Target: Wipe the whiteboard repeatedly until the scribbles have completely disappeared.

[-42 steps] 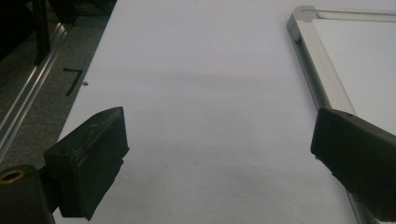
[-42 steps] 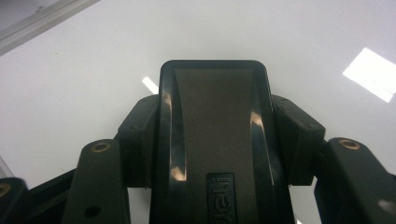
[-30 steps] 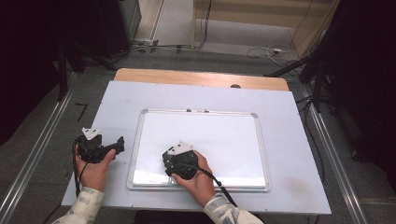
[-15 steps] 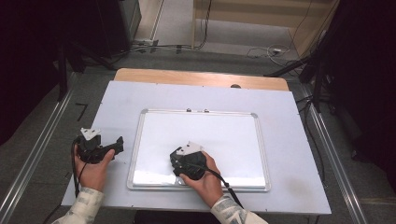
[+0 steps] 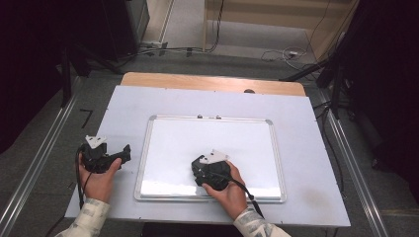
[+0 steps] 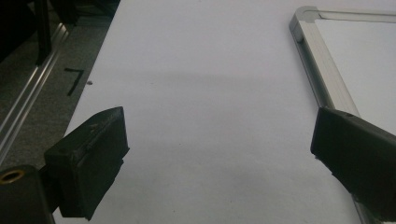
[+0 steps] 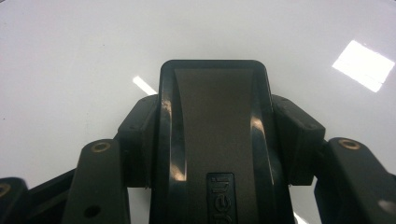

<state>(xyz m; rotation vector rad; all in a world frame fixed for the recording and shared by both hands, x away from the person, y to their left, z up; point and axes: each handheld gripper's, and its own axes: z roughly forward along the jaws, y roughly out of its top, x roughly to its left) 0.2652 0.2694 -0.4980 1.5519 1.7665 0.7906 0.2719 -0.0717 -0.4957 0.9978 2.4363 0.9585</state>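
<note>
White tabletop (image 5: 306,148) bears a whiteboard (image 5: 247,143); right hand-held gripper (image 7: 212,140) clamps an eraser (image 7: 215,121), left hand-held gripper (image 6: 219,154) gapes.

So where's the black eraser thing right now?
The black eraser is clamped in the right tongs, pressed on the whiteboard near its bottom edge, about the middle. The left tongs sit off the board, beside its left frame.

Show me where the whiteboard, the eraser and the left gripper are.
whiteboard (image 5: 217,143), high view, bare white surface.
eraser (image 7: 215,140), right gripper view, its dark top face between the jaws.
left gripper (image 5: 126,150), high view, between its fingertips.
</note>
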